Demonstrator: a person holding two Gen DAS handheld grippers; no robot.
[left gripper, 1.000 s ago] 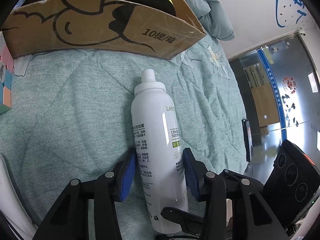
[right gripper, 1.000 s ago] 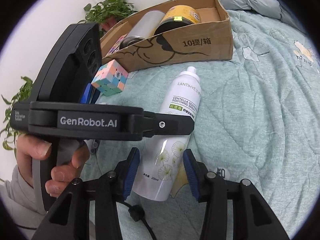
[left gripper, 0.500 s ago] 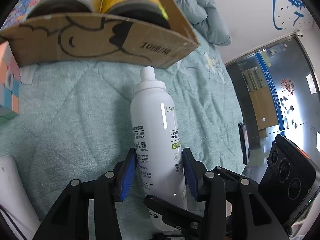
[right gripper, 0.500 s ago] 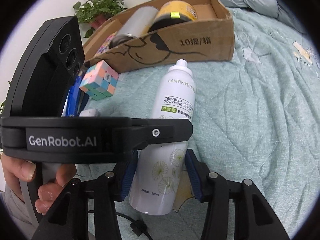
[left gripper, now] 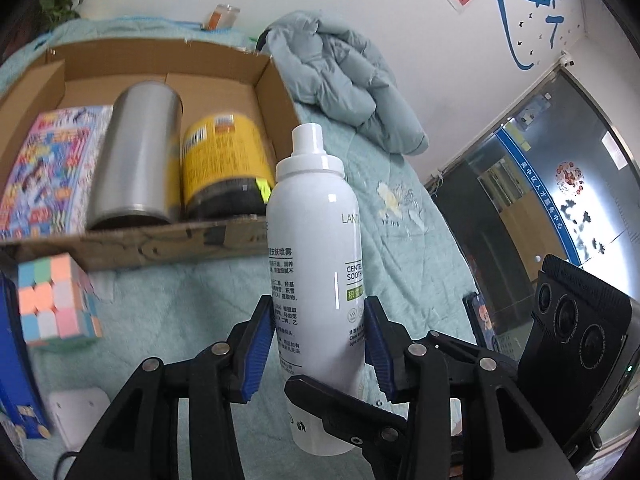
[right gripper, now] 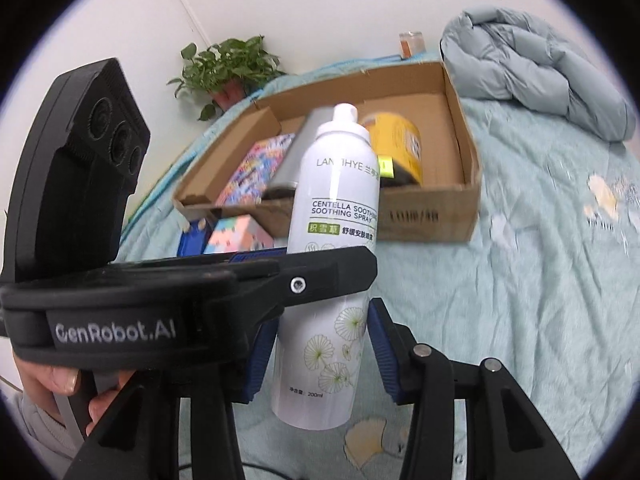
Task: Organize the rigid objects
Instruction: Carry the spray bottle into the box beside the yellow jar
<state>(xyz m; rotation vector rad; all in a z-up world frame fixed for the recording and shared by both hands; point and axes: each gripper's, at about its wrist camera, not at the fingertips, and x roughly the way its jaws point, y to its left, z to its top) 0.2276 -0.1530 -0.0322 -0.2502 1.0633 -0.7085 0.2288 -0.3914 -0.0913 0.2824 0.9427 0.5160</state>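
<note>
A white spray bottle (left gripper: 316, 260) (right gripper: 336, 200) hangs nearly upright above the teal bedspread (left gripper: 180, 312), held by both grippers. My left gripper (left gripper: 318, 320) is shut on its middle, blue pads pressed against both sides. My right gripper (right gripper: 320, 344) holds the lower part, its jaws closing on the bottle. The open cardboard box (left gripper: 276, 92) (right gripper: 432, 208) lies just behind, holding a silver can (left gripper: 136, 152), a yellow can (left gripper: 224, 160) and a colourful flat box (left gripper: 44, 160).
A pastel puzzle cube (left gripper: 52, 300) (right gripper: 236, 236) and a blue box (left gripper: 12, 360) lie left of the bottle, in front of the cardboard box. A grey padded jacket (right gripper: 540, 68) is bunched at the back right. A potted plant (right gripper: 228, 64) stands by the wall. A hand (right gripper: 52, 380) grips the left tool.
The bottle lay on the bedspread a second ago; both grippers have lifted it and tipped it upright. The inside of the cardboard box has come into view.
</note>
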